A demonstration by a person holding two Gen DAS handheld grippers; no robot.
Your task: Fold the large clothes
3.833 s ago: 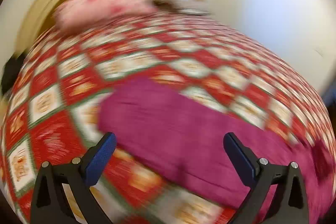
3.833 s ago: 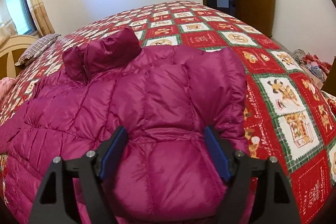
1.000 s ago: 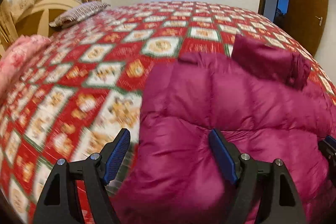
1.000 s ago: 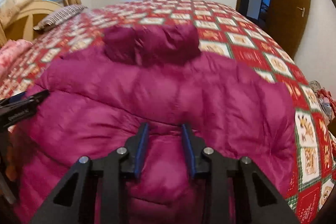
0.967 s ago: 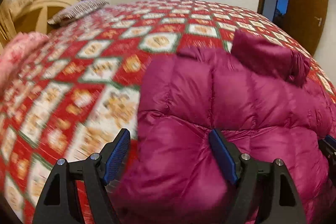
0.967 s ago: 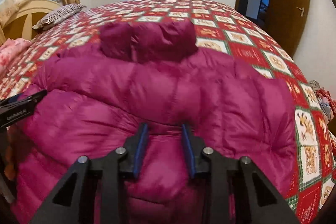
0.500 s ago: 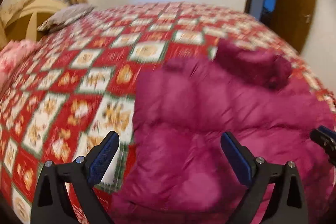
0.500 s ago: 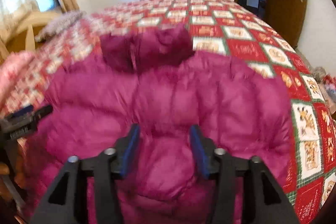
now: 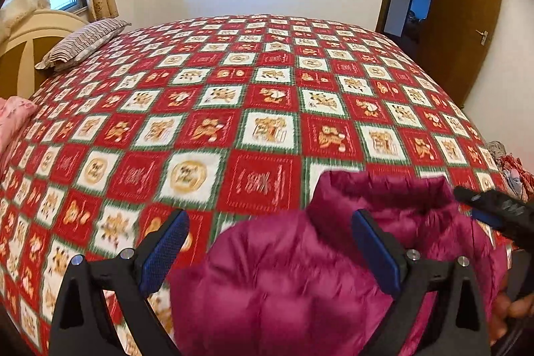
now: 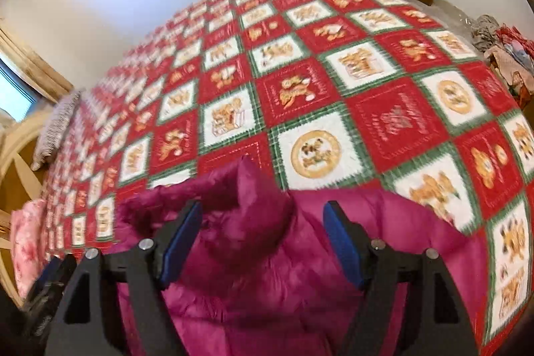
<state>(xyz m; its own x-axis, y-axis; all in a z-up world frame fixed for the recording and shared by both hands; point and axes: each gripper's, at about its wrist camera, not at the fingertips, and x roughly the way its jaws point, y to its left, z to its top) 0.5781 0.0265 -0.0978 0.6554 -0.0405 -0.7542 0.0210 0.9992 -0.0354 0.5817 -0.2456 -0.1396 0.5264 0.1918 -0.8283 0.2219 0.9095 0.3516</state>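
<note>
A magenta puffer jacket [image 9: 300, 272] lies bunched at the near edge of the bed; it also shows in the right wrist view [image 10: 267, 272]. My left gripper [image 9: 270, 252] is open, its jaws wide apart above the jacket's left part, holding nothing. My right gripper [image 10: 262, 242] is open over the jacket's raised fold, with fabric between the jaws but not pinched. The right gripper's tip shows at the right edge of the left wrist view [image 9: 494, 209].
The bed carries a red, white and green checked quilt [image 9: 267, 95]. A striped pillow [image 9: 83, 42] and a headboard [image 9: 20, 49] are far left, a pink cloth [image 9: 13, 122] at the left edge. A brown door [image 9: 467, 15] stands right. Loose clothes [image 10: 504, 55] lie on the floor.
The right gripper has opened and let go of the jacket. Both grippers have pulled back towards the near edge, so the jacket now sits low in both views.
</note>
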